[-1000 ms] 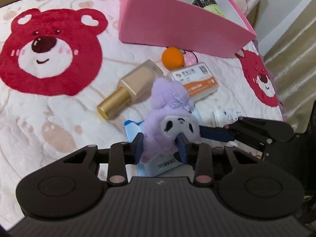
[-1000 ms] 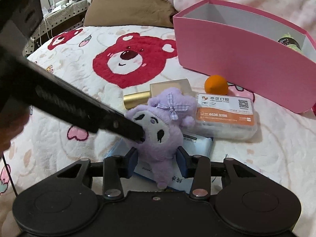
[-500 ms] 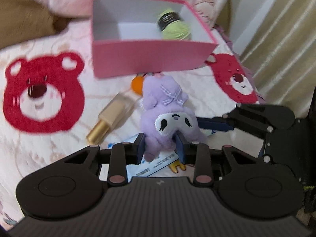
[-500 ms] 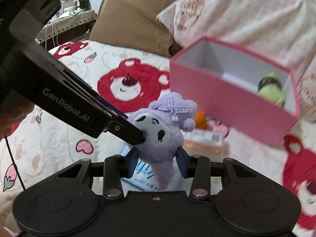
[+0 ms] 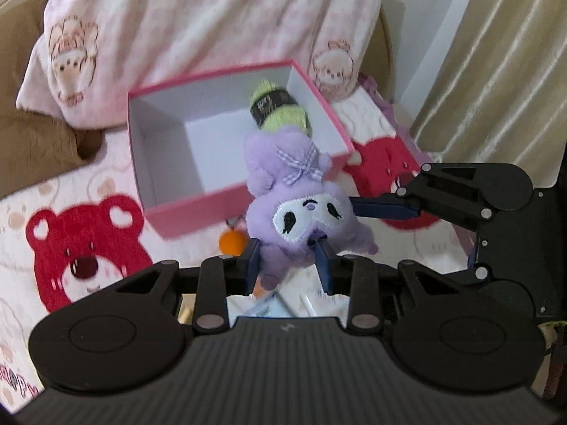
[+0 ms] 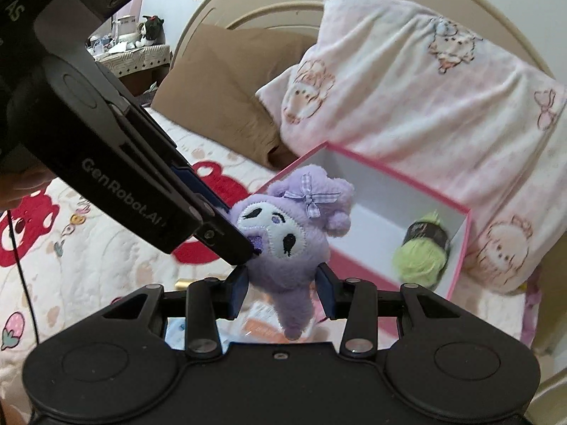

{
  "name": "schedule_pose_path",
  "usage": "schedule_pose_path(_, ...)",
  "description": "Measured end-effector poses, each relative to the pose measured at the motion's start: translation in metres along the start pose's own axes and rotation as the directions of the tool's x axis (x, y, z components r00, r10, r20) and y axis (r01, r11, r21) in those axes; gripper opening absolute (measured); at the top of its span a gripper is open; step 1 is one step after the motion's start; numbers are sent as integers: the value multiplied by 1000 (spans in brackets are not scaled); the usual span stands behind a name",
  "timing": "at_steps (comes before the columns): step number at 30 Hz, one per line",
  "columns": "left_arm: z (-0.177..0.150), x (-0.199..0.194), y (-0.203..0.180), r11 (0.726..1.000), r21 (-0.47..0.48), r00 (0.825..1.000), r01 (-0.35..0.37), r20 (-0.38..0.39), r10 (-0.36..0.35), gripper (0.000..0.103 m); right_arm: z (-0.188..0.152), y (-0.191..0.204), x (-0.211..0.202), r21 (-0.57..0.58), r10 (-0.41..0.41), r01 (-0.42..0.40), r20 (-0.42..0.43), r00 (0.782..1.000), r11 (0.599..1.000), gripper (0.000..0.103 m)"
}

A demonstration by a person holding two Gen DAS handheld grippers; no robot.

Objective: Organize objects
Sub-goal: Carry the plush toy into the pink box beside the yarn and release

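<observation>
Up it has come: a second ago the purple plush toy (image 5: 296, 212) hung low over the clutter on the bear-print blanket (image 5: 81, 248), and now I have it lifted, with the pink box (image 5: 226, 138) swung in right beyond my jaws.

Starting on the left: my left gripper (image 5: 288, 265) is clamped on the toy's lower body, the blue pads sunk into the fur on either side. Just left of those jaws, lower down, a small orange ball (image 5: 232, 241) sits on the blanket. Moving right, my right gripper (image 6: 281, 288) pinches the same toy low on the body too, its jaws closed into the plush, so both of us have it between us. Farther right past those jaws, the green yarn ball (image 6: 421, 251) lies in the box's far corner; the rest of the white floor looks bare.

Handling, as I judge it: feather-light, squashy, nothing to break, fur that grips well. The torso is the sensible place to hold; the ears and bow would just flop.

Its long axis runs from the feet by my pads up to the ears, head pointing away from me toward the box, face turned to the cameras. The head overlaps the box's near wall in the left view; whether it's truly over the opening, I can't tell.
</observation>
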State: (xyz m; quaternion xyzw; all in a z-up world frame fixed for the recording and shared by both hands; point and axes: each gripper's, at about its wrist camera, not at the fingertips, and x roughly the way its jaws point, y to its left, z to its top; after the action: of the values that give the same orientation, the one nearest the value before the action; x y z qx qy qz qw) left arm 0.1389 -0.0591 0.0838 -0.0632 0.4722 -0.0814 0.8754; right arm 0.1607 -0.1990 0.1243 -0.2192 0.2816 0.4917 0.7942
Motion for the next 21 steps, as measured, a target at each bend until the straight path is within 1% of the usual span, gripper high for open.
schedule_pose_path(6, 41, 25, 8, 1000, -23, 1000, -4, 25, 5, 32, 14, -56, 25, 121, 59, -57, -10, 998, 991, 46)
schedule_pose_path(9, 57, 46, 15, 998, -55, 1000, -9, 19, 10, 32, 19, -76, 45, 127, 75, -71, -29, 997, 989, 46)
schedule_pose_path(13, 73, 80, 32, 989, -149, 1000, -10, -25, 6, 32, 24, -101, 80, 159, 121, -107, -82, 989, 982, 46)
schedule_pose_path(15, 79, 98, 42, 984, -176, 999, -13, -46, 5, 32, 26, -111, 98, 164, 133, -113, -118, 984, 980, 46)
schedule_pose_path(17, 86, 117, 49, 981, -195, 998, -18, -66, 5, 32, 28, -121, 118, 193, 152, -120, -158, 976, 974, 46)
schedule_pose_path(21, 93, 153, 62, 974, -224, 995, -25, -98, 3, 32, 21, -137, 151, 241, 179, -126, -217, 960, 962, 46)
